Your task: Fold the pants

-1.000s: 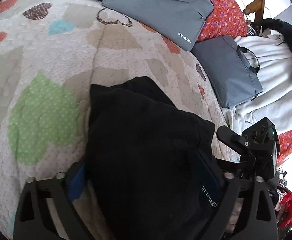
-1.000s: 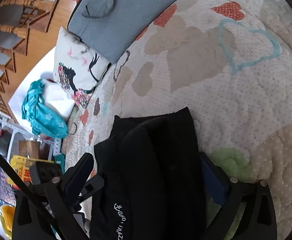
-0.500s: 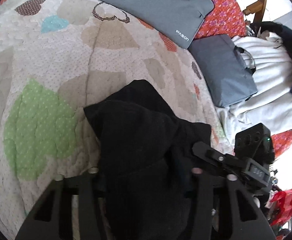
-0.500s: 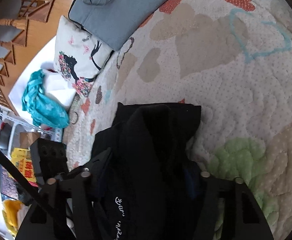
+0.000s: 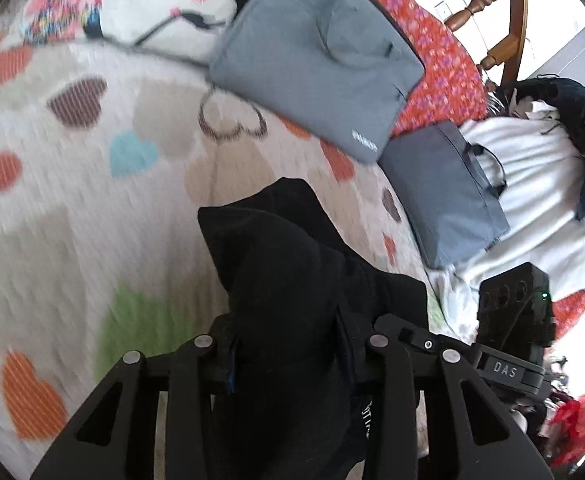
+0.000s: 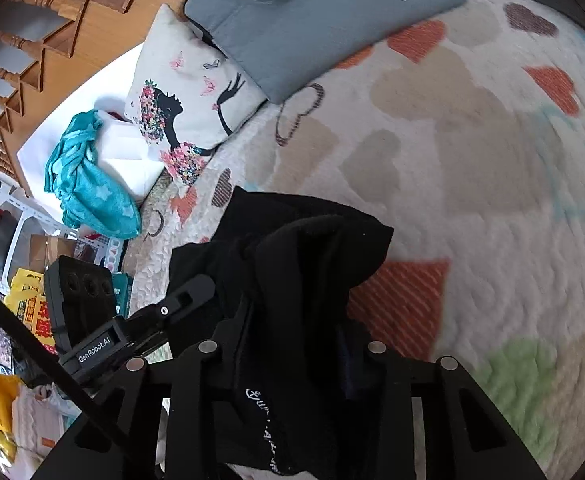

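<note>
Left wrist view: each hand-held gripper (image 5: 292,354) (image 6: 292,354) has just closed, pinching the black pants (image 5: 288,280), raising that end to fold forward.

1. The black pants (image 5: 292,300) run off the bottom edge in both views, and their lower part cannot be seen
2. The quilt (image 5: 72,208) is smeared by motion blur
3. White lettering on the pants is too small to read
4. The grey bag (image 6: 312,12) is cut off at the top edge
</note>
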`<action>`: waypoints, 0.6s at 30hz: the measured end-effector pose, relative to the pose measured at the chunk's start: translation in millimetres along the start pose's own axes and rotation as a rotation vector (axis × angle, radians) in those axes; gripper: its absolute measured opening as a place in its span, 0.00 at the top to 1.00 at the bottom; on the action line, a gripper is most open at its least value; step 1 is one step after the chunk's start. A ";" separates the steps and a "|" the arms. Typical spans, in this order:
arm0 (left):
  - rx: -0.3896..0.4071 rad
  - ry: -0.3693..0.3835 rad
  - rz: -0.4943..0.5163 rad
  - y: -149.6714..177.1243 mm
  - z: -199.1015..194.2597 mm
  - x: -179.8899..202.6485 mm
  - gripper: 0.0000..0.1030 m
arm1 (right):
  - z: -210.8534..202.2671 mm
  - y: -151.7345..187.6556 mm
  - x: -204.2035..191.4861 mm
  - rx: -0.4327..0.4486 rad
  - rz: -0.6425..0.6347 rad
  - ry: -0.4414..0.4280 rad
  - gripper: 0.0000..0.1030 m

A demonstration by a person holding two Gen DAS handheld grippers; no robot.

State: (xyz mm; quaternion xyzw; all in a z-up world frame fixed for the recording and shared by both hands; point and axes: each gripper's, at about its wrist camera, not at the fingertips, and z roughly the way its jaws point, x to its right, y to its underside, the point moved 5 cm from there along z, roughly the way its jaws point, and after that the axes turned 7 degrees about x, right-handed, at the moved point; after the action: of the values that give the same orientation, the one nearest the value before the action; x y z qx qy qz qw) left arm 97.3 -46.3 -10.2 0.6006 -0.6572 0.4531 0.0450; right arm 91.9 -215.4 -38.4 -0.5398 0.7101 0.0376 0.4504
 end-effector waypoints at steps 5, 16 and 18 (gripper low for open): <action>0.026 -0.058 -0.006 -28.5 11.1 -21.5 0.65 | 33.7 -25.9 -19.4 -0.003 -0.053 0.018 0.64; -0.043 -0.166 -0.062 -48.8 55.2 -72.0 0.56 | 94.5 -48.6 17.0 -0.037 -0.009 0.137 0.53; -0.040 -0.159 -0.069 -50.8 54.2 -72.2 0.55 | 95.6 -51.4 19.6 -0.036 -0.011 0.136 0.53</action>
State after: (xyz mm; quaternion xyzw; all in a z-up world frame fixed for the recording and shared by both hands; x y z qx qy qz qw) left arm 185.7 -20.7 -58.0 0.6559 -0.6467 0.3887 0.0202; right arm 190.0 -199.5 -86.0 -0.5529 0.7354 0.0114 0.3916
